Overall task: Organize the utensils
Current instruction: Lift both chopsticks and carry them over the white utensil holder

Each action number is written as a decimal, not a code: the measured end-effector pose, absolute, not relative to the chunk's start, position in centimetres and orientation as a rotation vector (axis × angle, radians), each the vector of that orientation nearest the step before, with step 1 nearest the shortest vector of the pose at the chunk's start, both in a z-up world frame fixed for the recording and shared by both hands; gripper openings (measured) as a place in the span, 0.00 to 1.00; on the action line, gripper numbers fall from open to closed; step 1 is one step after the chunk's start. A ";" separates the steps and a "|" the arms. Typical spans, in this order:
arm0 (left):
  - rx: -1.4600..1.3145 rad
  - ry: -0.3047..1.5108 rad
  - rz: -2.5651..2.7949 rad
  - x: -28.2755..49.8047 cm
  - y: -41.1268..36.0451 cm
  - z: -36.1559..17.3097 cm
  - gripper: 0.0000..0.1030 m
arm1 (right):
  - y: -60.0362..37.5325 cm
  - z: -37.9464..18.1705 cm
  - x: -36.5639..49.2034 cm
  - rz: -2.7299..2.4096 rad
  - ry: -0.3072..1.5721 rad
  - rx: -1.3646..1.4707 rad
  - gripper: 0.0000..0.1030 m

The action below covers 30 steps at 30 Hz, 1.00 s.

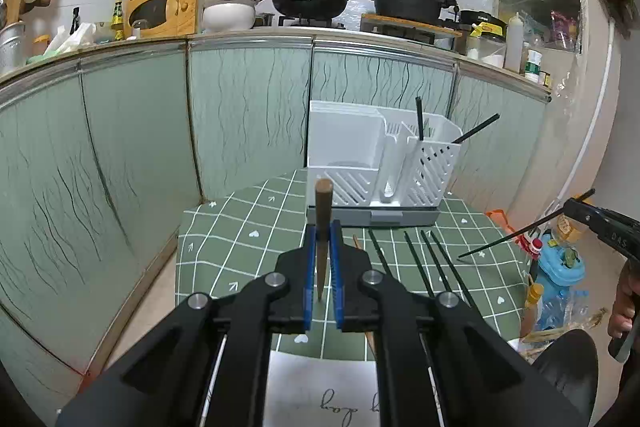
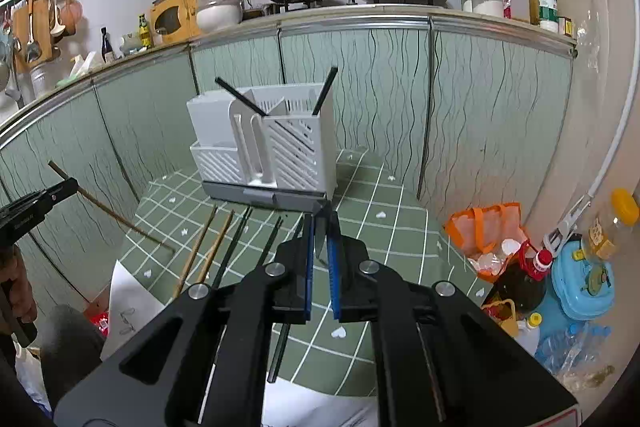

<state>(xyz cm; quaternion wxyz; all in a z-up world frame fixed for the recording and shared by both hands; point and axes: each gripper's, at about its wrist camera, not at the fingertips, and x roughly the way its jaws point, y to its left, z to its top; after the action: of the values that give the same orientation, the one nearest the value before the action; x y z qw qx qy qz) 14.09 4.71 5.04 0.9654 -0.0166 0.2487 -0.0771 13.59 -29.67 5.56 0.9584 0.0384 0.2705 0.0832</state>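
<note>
On the green checked tablecloth [image 2: 376, 211]: chopstick sorting partly complete, both grippers loaded.
Two black chopsticks [image 2: 326, 91] stand in the white utensil rack [image 2: 296, 147]; wooden chopsticks [image 2: 208, 247] and several black ones [image 1: 420, 263] remain lying in front of it. Left gripper [image 1: 323, 263] is clamped on a brown wooden chopstick [image 1: 323, 211]; right gripper [image 2: 321, 251] is clamped on a black chopstick [image 2: 320, 231], both lifted clear of the cloth.
</note>
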 end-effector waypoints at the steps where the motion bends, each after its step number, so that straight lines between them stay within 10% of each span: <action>1: -0.035 0.503 -0.159 14.2 4.8 5.3 0.08 | -29.7 5.8 13.7 0.172 0.546 0.079 0.06; 30: -0.050 0.465 -0.453 20.5 1.2 13.3 0.08 | -30.5 14.4 17.3 0.303 0.471 0.095 0.06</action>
<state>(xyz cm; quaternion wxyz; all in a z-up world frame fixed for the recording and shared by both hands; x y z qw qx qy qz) 20.53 1.25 13.34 0.9475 -0.0247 0.2286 -0.2224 17.27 -30.47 14.40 0.9599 0.0470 0.2325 0.1495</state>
